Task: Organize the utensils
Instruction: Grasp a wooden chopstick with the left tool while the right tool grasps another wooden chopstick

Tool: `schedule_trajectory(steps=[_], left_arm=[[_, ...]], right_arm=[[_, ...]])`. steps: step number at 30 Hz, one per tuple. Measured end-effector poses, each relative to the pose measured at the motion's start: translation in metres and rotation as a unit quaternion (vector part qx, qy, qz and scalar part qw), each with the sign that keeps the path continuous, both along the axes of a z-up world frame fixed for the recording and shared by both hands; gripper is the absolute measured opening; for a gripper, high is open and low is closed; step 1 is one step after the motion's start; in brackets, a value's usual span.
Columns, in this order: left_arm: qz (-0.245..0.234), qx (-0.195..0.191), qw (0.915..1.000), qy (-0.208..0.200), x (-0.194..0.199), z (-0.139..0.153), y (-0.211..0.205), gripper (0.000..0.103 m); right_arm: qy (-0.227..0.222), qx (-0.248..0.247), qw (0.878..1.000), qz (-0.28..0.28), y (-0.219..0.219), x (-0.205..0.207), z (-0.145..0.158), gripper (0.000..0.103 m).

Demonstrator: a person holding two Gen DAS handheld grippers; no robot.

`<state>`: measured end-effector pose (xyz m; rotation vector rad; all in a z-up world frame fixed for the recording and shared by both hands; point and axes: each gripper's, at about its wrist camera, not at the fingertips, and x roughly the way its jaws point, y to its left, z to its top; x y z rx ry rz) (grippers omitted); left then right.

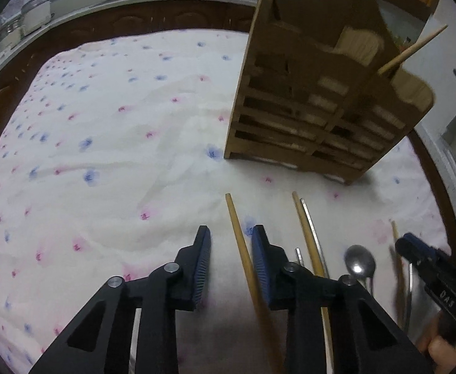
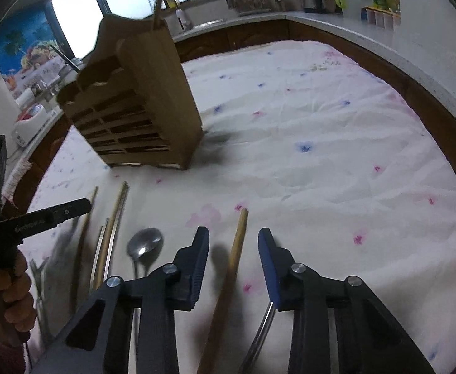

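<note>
A wooden utensil holder (image 1: 315, 99) stands on the floral tablecloth, with one chopstick (image 1: 411, 50) sticking out of its top; it also shows in the right wrist view (image 2: 134, 109). My left gripper (image 1: 231, 233) is open, and a wooden chopstick (image 1: 240, 243) lies on the cloth between its fingers. To its right lie another chopstick (image 1: 305, 230) with a metal handle beside it, and a metal spoon (image 1: 359, 261). My right gripper (image 2: 233, 234) is open over a wooden chopstick (image 2: 235, 255). The spoon (image 2: 145, 243) and more utensils (image 2: 109, 237) lie to its left.
The floral tablecloth (image 2: 321, 155) covers the table. A kitchen counter (image 2: 321, 18) with a kettle, bottles and a knife rack runs behind it. My right gripper shows at the left wrist view's right edge (image 1: 427, 258); my left gripper shows at the right wrist view's left (image 2: 40, 215).
</note>
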<state>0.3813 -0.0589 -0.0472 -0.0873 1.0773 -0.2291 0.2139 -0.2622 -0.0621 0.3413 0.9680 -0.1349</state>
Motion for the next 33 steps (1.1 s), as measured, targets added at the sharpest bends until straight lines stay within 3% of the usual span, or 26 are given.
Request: schedule_trajectory(steps=[4,7,16,24,33], left_arm=[[-0.010,0.019,0.9998,-0.004,0.006,-0.002,-0.008,0.020],[-0.018,0.032,0.9993,-0.004,0.010,-0.003,-0.013,0.007],[-0.031,0.014,0.9993,-0.018,-0.003,-0.001,-0.013,0.003],[-0.023,-0.047,0.9972,-0.053,-0.037,0.043,0.015,0.003],[-0.026,-0.094,0.9882,-0.118,-0.102,0.107,0.048,0.003]], right_arm=[[0.011,-0.025,1.000,0.014,0.005,0.010,-0.001,0.024],[0.015,-0.044,0.999,0.016,0.008,0.012,-0.001,0.009],[-0.015,0.000,1.000,0.018,0.008,0.004,0.018,0.006],[-0.070,0.008,0.997,0.034,0.021,-0.014,0.069,0.005],[-0.138,0.009,0.990,0.039,0.034,-0.047,0.130,0.005]])
